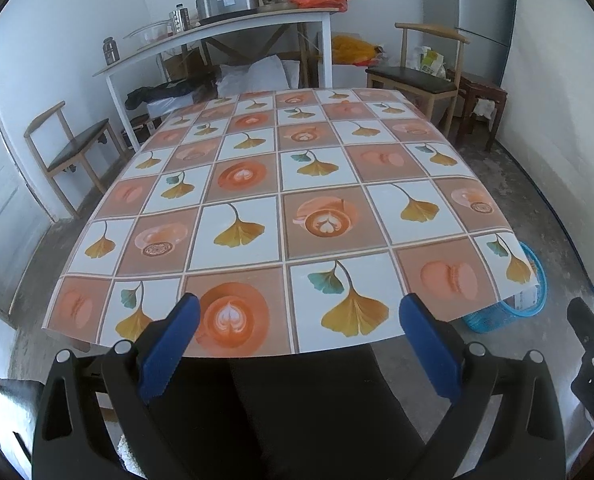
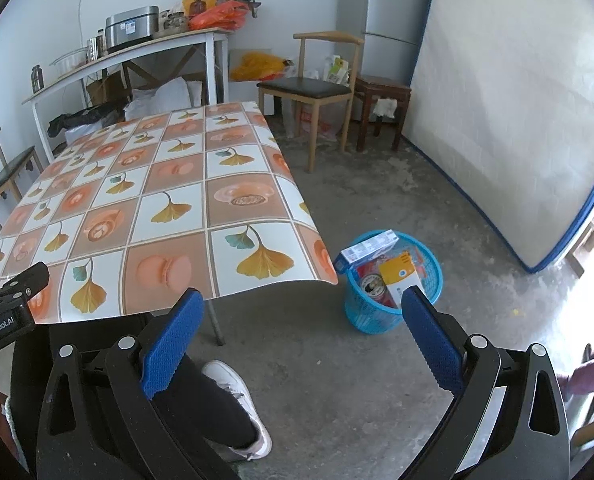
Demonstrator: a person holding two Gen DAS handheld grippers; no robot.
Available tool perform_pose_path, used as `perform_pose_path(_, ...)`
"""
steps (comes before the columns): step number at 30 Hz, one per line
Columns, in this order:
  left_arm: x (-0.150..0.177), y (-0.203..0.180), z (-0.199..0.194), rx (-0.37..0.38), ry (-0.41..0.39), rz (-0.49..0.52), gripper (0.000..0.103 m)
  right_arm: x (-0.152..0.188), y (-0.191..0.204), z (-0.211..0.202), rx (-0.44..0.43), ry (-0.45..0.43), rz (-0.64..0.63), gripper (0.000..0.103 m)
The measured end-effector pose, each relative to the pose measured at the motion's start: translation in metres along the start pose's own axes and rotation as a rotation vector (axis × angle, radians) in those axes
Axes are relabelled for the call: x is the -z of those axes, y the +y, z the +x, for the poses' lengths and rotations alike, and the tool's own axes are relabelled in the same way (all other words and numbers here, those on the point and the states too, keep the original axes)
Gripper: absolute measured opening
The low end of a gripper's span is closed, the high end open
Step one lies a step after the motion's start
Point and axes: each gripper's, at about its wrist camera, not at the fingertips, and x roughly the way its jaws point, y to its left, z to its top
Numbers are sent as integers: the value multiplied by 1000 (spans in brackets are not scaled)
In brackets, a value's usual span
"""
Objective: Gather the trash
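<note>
basket (image 2: pixel 393 300) holds boxes, can, beside table (image 2: pixel 169 208); both grippers' jaws released, empty.

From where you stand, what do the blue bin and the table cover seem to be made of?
The bin looks like moulded plastic: uniform bright blue with an open mesh wall that shows the boxes and can inside. The table cover seems to be vinyl or oilcloth: a printed tile pattern with a faint sheen, and a stiff edge that overhangs rather than drapes.

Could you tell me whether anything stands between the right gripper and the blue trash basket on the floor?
Nothing visible does. The right gripper is open and empty, and only bare concrete floor lies between it and the blue basket, which stands beside the table corner, already holding boxes and a can.
</note>
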Motion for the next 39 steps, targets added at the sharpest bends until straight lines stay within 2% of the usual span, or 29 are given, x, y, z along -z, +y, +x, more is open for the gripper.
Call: perform_pose_path(39, 0, -2, -2, 6, -4, 4, 98, -2, -1, -2, 3, -5, 6, 95)
